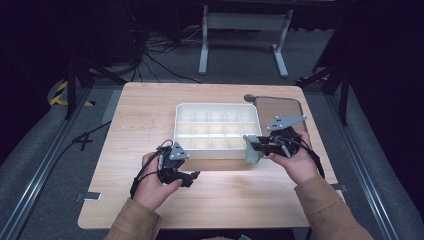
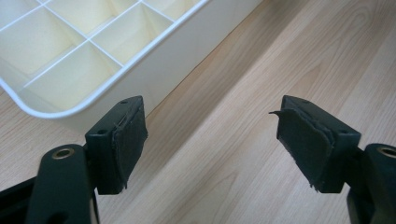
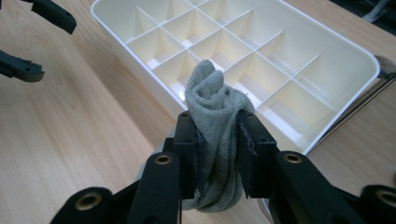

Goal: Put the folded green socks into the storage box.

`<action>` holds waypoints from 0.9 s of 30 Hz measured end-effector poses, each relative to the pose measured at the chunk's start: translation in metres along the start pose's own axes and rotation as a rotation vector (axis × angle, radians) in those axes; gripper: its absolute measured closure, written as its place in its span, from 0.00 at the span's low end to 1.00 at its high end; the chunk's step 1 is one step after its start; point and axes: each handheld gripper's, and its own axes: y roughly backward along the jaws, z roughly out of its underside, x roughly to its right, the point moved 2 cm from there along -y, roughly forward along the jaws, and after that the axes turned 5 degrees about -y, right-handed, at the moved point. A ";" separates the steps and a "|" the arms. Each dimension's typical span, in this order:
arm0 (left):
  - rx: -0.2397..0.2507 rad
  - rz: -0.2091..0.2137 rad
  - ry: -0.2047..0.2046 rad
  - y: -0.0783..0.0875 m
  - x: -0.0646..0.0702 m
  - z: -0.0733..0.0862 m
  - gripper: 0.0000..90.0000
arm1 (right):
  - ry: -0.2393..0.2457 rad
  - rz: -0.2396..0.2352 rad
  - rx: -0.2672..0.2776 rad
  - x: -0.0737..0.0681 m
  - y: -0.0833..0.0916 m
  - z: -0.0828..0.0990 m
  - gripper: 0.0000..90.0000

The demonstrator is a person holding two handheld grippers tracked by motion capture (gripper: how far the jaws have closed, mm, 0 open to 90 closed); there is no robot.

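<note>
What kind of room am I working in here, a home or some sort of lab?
Probably a lab or recording rig, not a home: dark curtained surroundings, loose cables on grey floor, metal rails flanking the wooden table, which holds a white divided tray.

Right tool clamps grey cloth above white divided tray, wood table.

The bunched grey knitted cloth is half hidden by the right hand-held gripper; its lower end leaves the frame. The white plastic divided tray is cut off at the top edge.
</note>
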 end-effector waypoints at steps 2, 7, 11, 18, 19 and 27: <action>-0.004 -0.006 -0.001 0.001 -0.001 0.002 0.28 | 0.011 0.006 0.001 0.003 -0.002 -0.003 0.80; 0.004 -0.007 0.017 0.005 -0.001 0.005 0.28 | 0.017 0.033 0.007 0.012 -0.007 -0.010 0.80; -0.002 -0.018 0.023 0.007 -0.002 0.010 0.27 | 0.058 0.077 0.058 0.023 -0.014 -0.016 0.80; -0.003 -0.028 0.045 0.013 -0.004 0.018 0.27 | 0.072 0.114 0.068 0.038 -0.032 -0.019 0.79; -0.005 -0.034 0.049 0.014 -0.004 0.020 0.27 | 0.075 0.114 0.065 0.038 -0.035 -0.019 0.79; -0.011 -0.058 0.064 0.021 -0.007 0.030 0.27 | 0.099 0.135 0.004 0.042 -0.057 -0.015 0.79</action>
